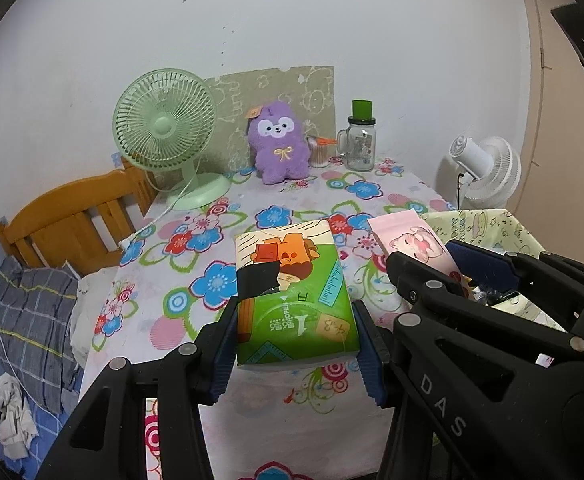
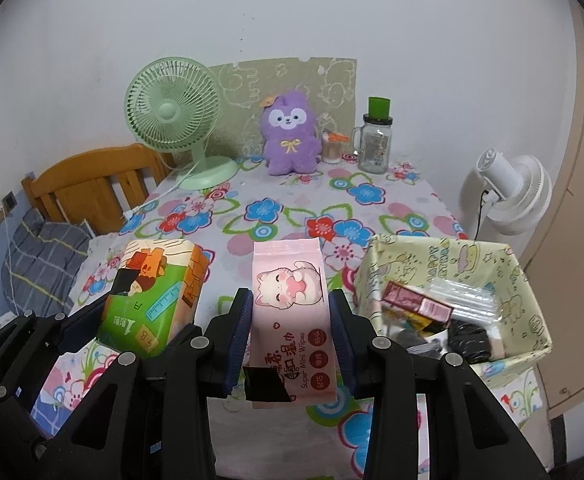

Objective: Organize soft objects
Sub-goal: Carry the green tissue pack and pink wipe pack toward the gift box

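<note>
My left gripper (image 1: 296, 344) is shut on a green and orange tissue pack (image 1: 292, 292) and holds it above the flowered table (image 1: 196, 240). The pack also shows in the right wrist view (image 2: 152, 300). My right gripper (image 2: 290, 338) is shut on a pink wet-wipes pack (image 2: 290, 304) with a cat picture, held above the table's front part; it shows in the left wrist view too (image 1: 416, 244). A purple plush toy (image 2: 290, 134) sits upright at the back of the table.
A fabric storage box (image 2: 532, 292) with several small items inside stands at the front right. A green fan (image 2: 176, 120), a glass jar with green lid (image 2: 376, 140) and a cotton-swab cup (image 2: 332, 148) stand at the back. A white fan (image 2: 512, 192) and a bed (image 2: 72, 184) flank the table.
</note>
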`<action>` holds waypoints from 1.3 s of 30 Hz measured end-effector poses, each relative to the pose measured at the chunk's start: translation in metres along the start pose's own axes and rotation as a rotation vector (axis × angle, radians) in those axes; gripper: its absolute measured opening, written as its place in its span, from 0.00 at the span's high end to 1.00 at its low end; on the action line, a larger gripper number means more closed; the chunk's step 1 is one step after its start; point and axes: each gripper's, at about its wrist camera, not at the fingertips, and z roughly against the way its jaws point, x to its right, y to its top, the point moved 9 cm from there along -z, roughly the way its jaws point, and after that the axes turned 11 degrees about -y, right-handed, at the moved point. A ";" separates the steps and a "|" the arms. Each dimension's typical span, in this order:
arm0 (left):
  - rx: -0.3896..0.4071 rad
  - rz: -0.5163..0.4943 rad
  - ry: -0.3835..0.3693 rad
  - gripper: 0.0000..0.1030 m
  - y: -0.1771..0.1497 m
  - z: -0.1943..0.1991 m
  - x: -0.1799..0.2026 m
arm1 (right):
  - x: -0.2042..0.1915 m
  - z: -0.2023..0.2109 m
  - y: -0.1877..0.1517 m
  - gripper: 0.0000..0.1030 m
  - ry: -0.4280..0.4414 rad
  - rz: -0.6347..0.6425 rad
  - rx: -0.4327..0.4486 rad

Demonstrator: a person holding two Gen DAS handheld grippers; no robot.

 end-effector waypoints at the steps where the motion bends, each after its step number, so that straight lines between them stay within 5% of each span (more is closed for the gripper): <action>1: 0.002 -0.003 -0.001 0.47 0.002 0.000 0.002 | 0.003 0.001 0.001 0.60 -0.002 -0.001 0.003; 39: -0.022 -0.120 -0.109 0.47 0.030 -0.057 0.109 | 0.123 -0.033 0.003 0.60 -0.097 -0.077 -0.032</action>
